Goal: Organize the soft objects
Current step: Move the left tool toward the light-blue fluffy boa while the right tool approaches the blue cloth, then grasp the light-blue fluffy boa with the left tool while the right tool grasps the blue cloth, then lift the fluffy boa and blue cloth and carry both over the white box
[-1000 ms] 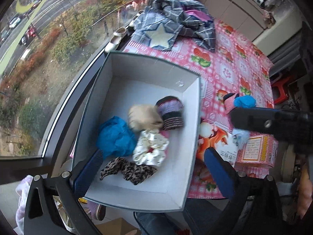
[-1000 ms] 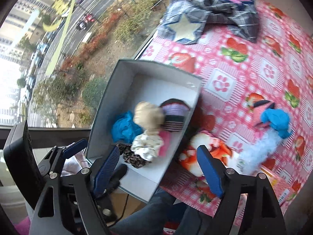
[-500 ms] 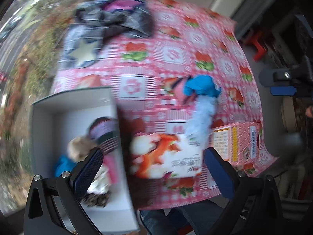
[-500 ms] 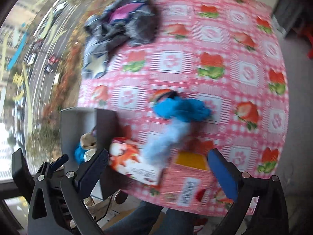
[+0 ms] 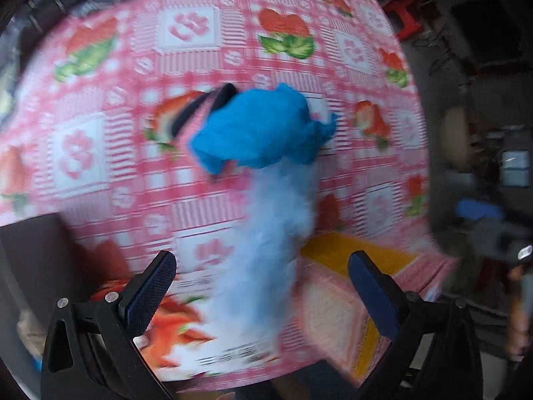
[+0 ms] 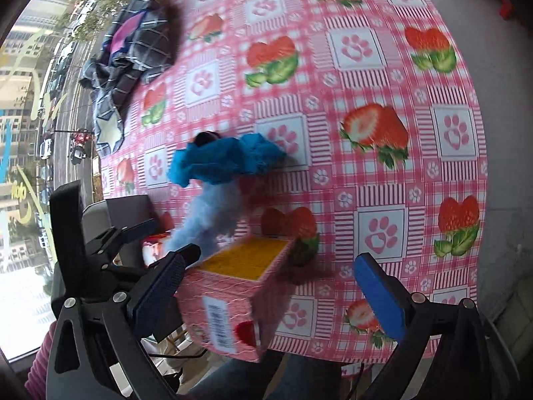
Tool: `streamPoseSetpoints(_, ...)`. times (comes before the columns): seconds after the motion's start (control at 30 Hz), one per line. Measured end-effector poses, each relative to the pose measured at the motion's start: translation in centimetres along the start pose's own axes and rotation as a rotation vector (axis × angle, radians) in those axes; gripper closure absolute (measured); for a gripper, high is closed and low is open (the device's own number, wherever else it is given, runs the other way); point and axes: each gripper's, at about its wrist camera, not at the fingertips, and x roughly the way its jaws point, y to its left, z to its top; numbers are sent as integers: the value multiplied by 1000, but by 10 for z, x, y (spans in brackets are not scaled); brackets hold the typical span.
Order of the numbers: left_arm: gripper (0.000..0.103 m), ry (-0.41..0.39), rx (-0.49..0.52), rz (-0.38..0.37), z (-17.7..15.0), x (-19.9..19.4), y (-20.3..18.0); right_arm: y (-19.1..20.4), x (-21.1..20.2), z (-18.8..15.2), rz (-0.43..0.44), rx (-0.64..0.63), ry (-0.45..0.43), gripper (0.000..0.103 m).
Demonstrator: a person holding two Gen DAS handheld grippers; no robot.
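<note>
- The left gripper (image 5: 261, 295) hangs over the near edge of the table (image 6: 383, 76), its fingers (image 5: 151, 286) spread wide with nothing between them. The right gripper (image 6: 276, 288) is empty too, fingers well apart, hovering over the pink carton (image 6: 233, 300) at the table's front edge.
- The soft things left on the table are a crumpled bright blue cloth (image 5: 263, 130) and a pale blue fluffy piece (image 5: 269, 250). In the left wrist view the cloth sits toward 12 o'clock from the fingers, and the fluffy piece trails from it down toward 6 o'clock, straight into the gap between them.
- The blue cloth looks thin, wrinkled and bunched into a loose heap; a dark-edged item (image 5: 200, 106) peeks out at its 10 o'clock side — too blurred to name. The fluffy piece looks light and wispy, its near end lying against the carton.
- My guess is the left gripper takes the fluffy piece. It would do well to come down along its length, straddle the thick middle and close firmly — fluff compresses and slips easily.
- I would watch that the fingers do not snag the carton or the printed packet (image 5: 186, 333) at about 7 o'clock, and that the cloth is not dragged along half-caught.
- A plaid garment (image 6: 133, 53) lies at the far corner, around 10 o'clock in the right wrist view.
</note>
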Motion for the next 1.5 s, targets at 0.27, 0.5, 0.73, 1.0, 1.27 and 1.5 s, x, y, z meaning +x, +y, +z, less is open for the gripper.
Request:
streamPoseSetpoints(0.27, 17, 91, -61, 26, 12, 25, 6, 2, 22, 29, 19, -27, 46, 1)
streamPoseSetpoints(0.5, 76, 138, -90, 21, 6, 39, 11, 24, 50, 59, 63, -73, 103, 1)
streamPoseSetpoints(0.73, 76, -8, -137, 81, -10, 2, 17, 41, 83, 84, 88, -101, 162, 1)
streamPoseSetpoints(1.0, 76, -76, -189, 141, -26, -25, 21, 45, 134, 101, -71, -165, 216, 1)
streamPoseSetpoints(1.27, 76, -110, -190, 176, -30, -34, 15, -62, 90, 129, -297, 38, 64, 1)
streamPoseSetpoints(1.5, 76, -126, -162, 229, -24, -34, -1, -75, 67, 127, -167, 28, -6, 1)
